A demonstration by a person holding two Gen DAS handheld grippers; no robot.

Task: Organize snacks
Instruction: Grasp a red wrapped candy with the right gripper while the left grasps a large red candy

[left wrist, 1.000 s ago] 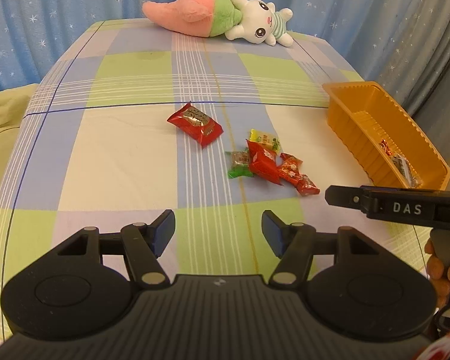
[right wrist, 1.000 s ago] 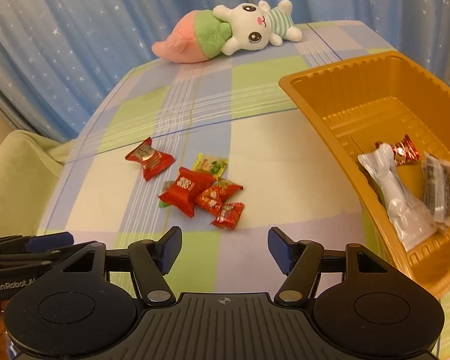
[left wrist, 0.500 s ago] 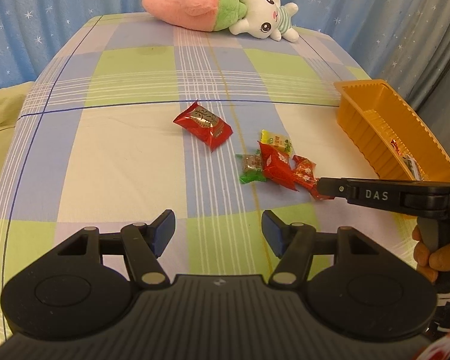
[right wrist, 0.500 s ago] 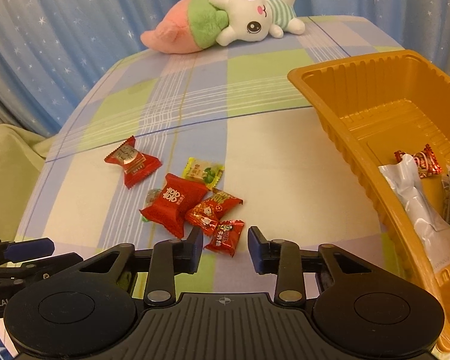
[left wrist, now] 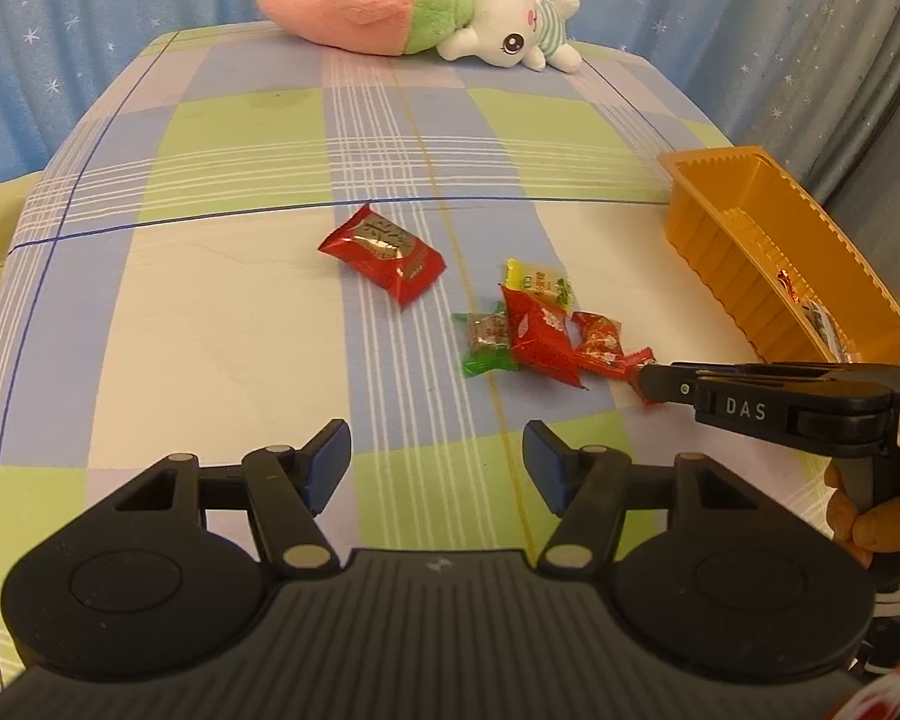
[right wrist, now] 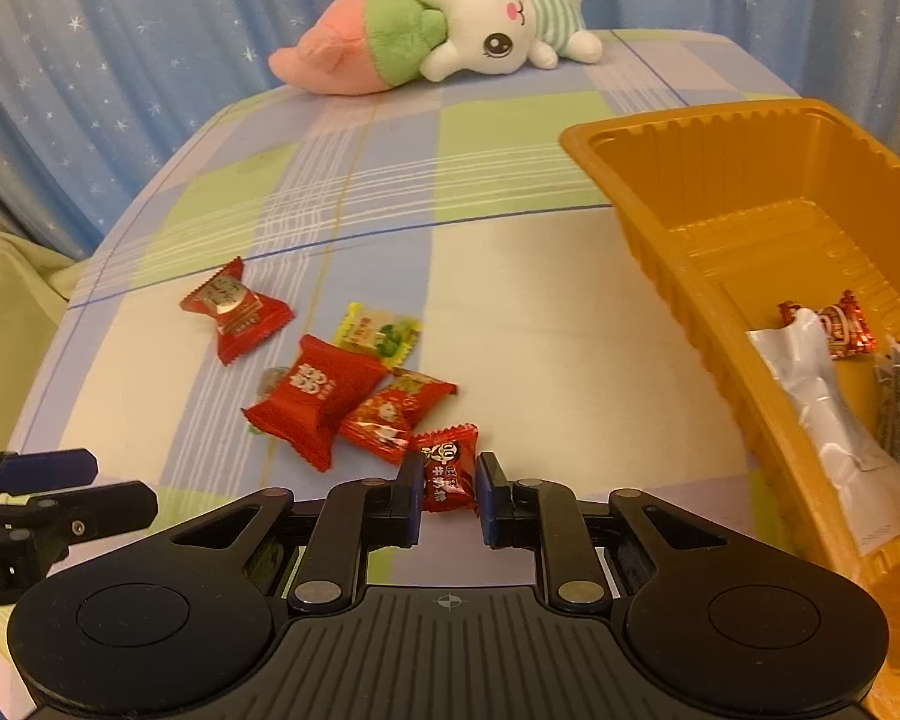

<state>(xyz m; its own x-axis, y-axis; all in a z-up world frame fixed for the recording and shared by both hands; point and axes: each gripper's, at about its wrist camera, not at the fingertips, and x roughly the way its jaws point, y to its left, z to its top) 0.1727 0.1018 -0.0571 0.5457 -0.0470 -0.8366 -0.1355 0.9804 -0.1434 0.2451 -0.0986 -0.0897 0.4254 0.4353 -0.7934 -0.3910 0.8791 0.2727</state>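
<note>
Your right gripper (right wrist: 447,495) has come down and forward to the near edge of the snack pile — its jaws, wide a second ago, are closing on the small red candy (right wrist: 448,471), which now sits between the pads. Your left gripper (left wrist: 437,457) has eased slightly toward the pile.

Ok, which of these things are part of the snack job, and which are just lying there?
Job: small red candy, right gripper closing on it; loose snack pile; lone red packet; orange tray; left gripper.
Lying about: plush rabbit; star curtain; checked cloth.
</note>
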